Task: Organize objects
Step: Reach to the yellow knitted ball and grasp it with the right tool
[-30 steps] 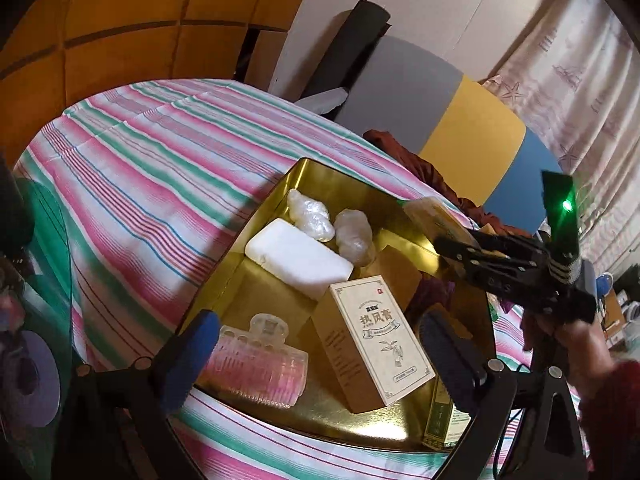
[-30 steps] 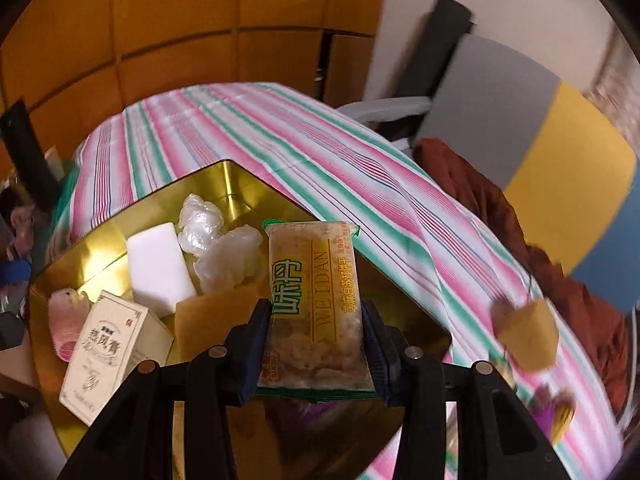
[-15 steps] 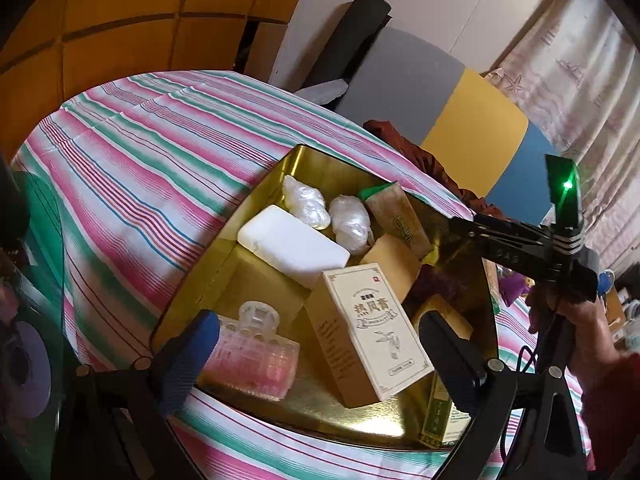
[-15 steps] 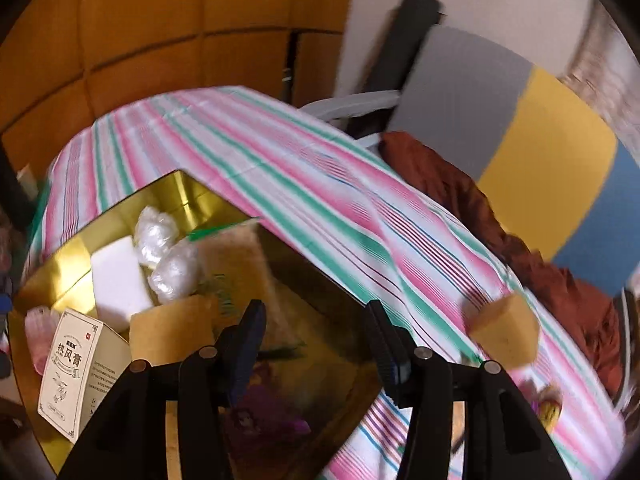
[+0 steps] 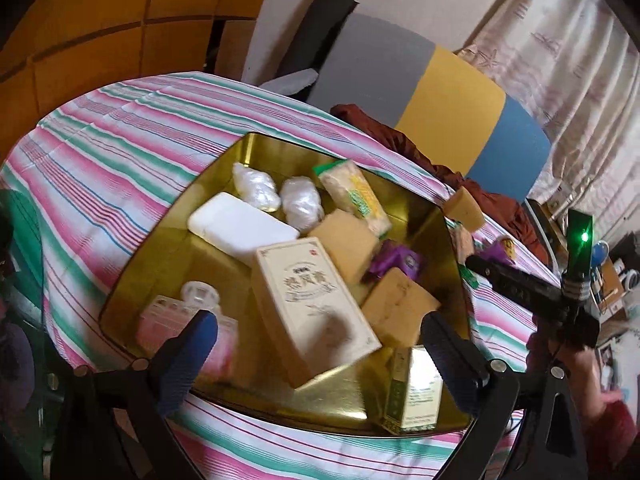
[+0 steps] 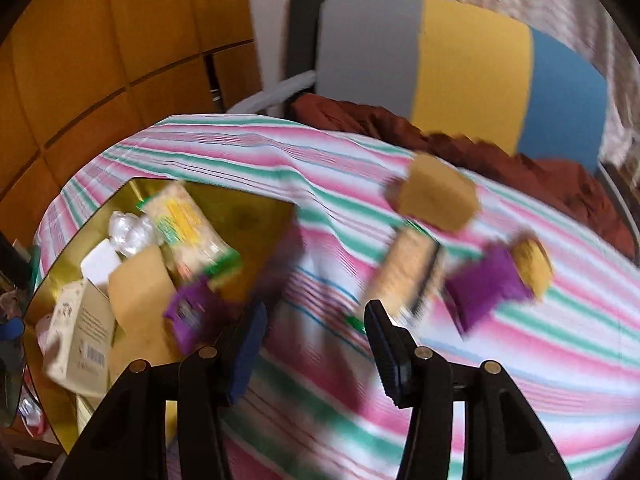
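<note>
The gold tray (image 5: 256, 140) on the striped cloth holds a snack packet (image 5: 354, 196), a white block (image 5: 240, 228), a cream box (image 5: 312, 304), tan sponges (image 5: 344, 248) and a purple packet (image 5: 394, 262). My left gripper (image 5: 318, 336) hovers open over the tray's near edge, holding nothing. My right gripper (image 6: 316, 316) is open and empty above the cloth just right of the tray (image 6: 240, 200). Ahead of it lie a second snack packet (image 6: 408, 272), a tan sponge (image 6: 438, 198), a purple packet (image 6: 486, 284) and a yellow piece (image 6: 532, 264).
A pink clip (image 5: 176, 328) and a green-gold box (image 5: 412, 392) sit at the tray's near side. A grey, yellow and blue chair back (image 6: 472, 68) with brown cloth (image 6: 500, 152) stands beyond the table. Wood panels (image 6: 100, 60) rise at the left.
My right gripper let go of the snack packet, which now lies in the tray, and swung right over the cloth. My left gripper shifted a little over the tray.
</note>
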A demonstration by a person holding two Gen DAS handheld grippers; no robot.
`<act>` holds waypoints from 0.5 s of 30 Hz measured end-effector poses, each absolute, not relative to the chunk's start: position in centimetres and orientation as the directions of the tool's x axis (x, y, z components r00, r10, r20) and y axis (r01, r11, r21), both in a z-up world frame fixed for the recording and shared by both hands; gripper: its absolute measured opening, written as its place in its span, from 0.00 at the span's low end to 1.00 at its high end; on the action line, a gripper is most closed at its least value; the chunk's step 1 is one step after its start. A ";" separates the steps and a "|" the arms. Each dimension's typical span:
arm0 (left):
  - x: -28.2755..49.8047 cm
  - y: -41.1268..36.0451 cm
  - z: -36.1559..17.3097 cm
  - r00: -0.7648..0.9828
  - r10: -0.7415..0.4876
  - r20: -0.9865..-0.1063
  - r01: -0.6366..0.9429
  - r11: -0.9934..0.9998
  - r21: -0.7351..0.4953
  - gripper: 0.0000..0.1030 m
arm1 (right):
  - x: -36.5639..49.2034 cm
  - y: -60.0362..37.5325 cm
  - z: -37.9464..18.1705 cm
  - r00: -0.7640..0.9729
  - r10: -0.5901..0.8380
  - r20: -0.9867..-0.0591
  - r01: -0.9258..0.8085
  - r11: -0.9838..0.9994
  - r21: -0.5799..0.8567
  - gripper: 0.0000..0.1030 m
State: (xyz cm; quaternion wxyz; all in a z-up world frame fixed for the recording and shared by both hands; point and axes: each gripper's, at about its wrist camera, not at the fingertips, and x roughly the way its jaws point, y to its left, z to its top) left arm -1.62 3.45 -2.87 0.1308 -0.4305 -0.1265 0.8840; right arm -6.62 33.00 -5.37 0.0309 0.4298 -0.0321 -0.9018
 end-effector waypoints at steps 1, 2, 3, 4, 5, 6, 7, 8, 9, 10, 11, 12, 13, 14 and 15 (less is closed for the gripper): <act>-1.5 3.9 -2.8 -0.591 0.344 -0.730 -0.131 -0.933 -0.334 0.99 | -6.0 34.0 -5.6 -0.628 -0.075 -0.775 0.004 -0.996 0.094 0.50; -1.4 4.3 -2.7 -0.588 0.347 -0.731 -0.140 -0.933 -0.331 0.99 | -5.3 34.7 -5.9 -0.627 -0.066 -0.776 -0.018 -0.995 0.099 0.50; -1.3 4.8 -2.5 -0.585 0.353 -0.730 -0.152 -0.932 -0.329 0.99 | -4.6 35.7 -6.3 -0.624 -0.054 -0.780 -0.046 -0.993 0.105 0.50; -1.1 5.5 -2.3 -0.583 0.359 -0.728 -0.169 -0.931 -0.324 0.99 | -3.9 36.6 -6.6 -0.621 -0.041 -0.783 -0.073 -0.991 0.110 0.50; -1.0 6.0 -2.2 -0.584 0.363 -0.726 -0.183 -0.930 -0.318 0.99 | -3.4 37.3 -7.0 -0.619 -0.031 -0.785 -0.096 -0.989 0.115 0.50; -0.7 6.7 -2.0 -0.584 0.366 -0.725 -0.199 -0.930 -0.310 1.00 | -2.7 38.3 -7.3 -0.616 -0.022 -0.787 -0.123 -0.985 0.124 0.50; -0.5 7.3 -1.8 -0.582 0.370 -0.724 -0.216 -0.929 -0.301 1.00 | -2.1 39.3 -7.6 -0.614 -0.015 -0.790 -0.150 -0.979 0.136 0.50; -0.3 8.0 -1.6 -0.579 0.375 -0.724 -0.234 -0.927 -0.293 1.00 | -1.7 39.9 -7.8 -0.613 -0.011 -0.790 -0.165 -0.976 0.142 0.50; -0.2 8.4 -1.5 -0.577 0.377 -0.725 -0.242 -0.926 -0.289 1.00 | -1.2 40.7 -8.0 -0.613 -0.006 -0.790 -0.185 -0.971 0.150 0.50; 0.0 9.0 -1.4 -0.575 0.379 -0.725 -0.253 -0.925 -0.284 1.00 | -0.9 41.3 -8.2 -0.613 0.000 -0.790 -0.201 -0.967 0.156 0.51; 0.1 9.6 -1.4 -0.569 0.384 -0.727 -0.266 -0.923 -0.279 1.00 | -0.5 41.9 -8.3 -0.615 0.004 -0.788 -0.216 -0.963 0.163 0.51; 0.2 10.2 -1.4 -0.563 0.388 -0.730 -0.278 -0.920 -0.275 1.00 | -0.3 42.4 -8.4 -0.618 0.006 -0.786 -0.229 -0.958 0.173 0.51; 0.4 10.9 -1.3 -0.557 0.393 -0.732 -0.294 -0.917 -0.269 1.00 | -0.1 42.9 -8.5 -0.621 0.006 -0.784 -0.240 -0.954 0.182 0.51; 0.6 11.3 -1.3 -0.554 0.395 -0.733 -0.302 -0.916 -0.265 1.00 | -0.1 43.3 -8.5 -0.626 0.005 -0.780 -0.247 -0.950 0.193 0.51; 0.8 12.0 -1.2 -0.551 0.399 -0.733 -0.318 -0.912 -0.258 1.00 | -0.2 43.6 -8.4 -0.632 0.003 -0.775 -0.253 -0.946 0.202 0.53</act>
